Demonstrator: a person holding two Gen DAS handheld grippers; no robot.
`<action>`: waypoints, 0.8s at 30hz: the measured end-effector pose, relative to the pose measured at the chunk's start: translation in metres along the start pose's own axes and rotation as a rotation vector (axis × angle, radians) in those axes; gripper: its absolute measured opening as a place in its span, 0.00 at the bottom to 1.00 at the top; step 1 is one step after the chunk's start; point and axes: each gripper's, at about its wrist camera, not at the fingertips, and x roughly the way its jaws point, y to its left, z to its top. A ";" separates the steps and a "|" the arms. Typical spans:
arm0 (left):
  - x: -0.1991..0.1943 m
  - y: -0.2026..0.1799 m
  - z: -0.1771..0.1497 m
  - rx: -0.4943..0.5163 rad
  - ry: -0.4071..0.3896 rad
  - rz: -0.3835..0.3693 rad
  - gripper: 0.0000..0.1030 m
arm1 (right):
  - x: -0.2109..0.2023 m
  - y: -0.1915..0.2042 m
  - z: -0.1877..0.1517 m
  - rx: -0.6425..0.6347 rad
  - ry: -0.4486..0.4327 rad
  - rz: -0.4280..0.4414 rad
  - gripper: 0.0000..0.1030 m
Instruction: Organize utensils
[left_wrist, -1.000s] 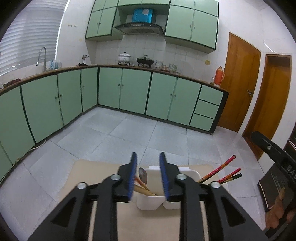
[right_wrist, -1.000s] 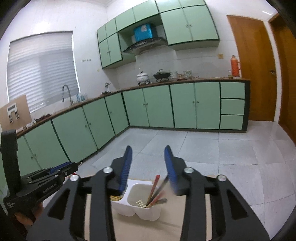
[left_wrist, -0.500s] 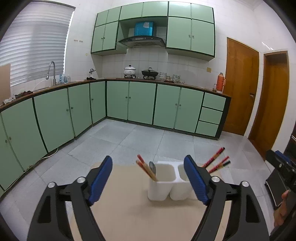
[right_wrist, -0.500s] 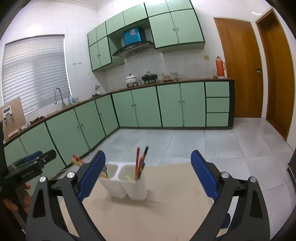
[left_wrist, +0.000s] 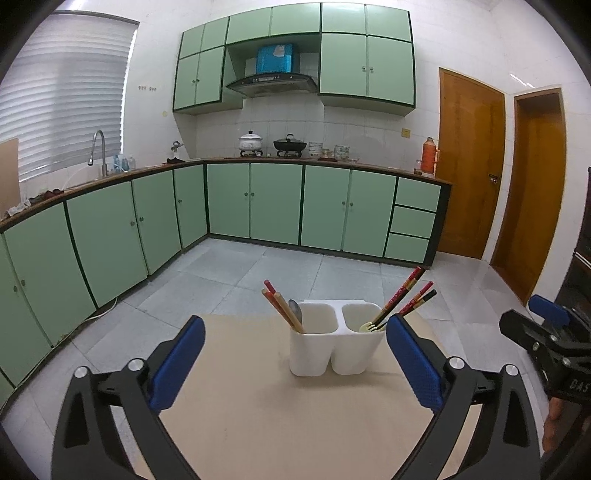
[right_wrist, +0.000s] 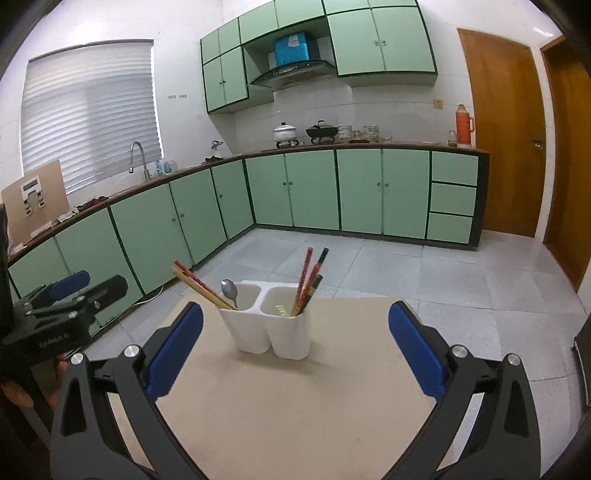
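Both sets of jaws just opened wide, empty: left gripper (left_wrist: 295, 354), right gripper (right_wrist: 295, 350). White two-cup holder (left_wrist: 334, 345) upright mid-table (left_wrist: 258, 424), chopsticks (left_wrist: 404, 295) and spoon (left_wrist: 295, 310) inside. Best withdrawn level, clear of handles.

Both wrist cameras look slightly downward from nearby — sharing the white utensil holder (left_wrist: 334, 341) (right_wrist: 271, 325) on the table (left_wrist: 295, 424) (right_wrist: 295, 424).

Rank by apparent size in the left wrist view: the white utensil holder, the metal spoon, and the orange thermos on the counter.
1. white utensil holder
2. orange thermos, though distance shrinks it
3. metal spoon, only its bowl showing
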 end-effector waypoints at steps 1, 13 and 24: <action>-0.001 -0.001 -0.001 0.001 -0.001 -0.002 0.94 | -0.001 0.002 0.001 0.001 0.005 0.006 0.95; -0.019 -0.003 -0.001 0.016 -0.025 -0.015 0.94 | -0.013 0.014 0.012 -0.020 -0.020 0.046 0.95; -0.027 -0.004 0.000 0.012 -0.044 -0.019 0.94 | -0.014 0.022 0.021 -0.047 -0.035 0.050 0.95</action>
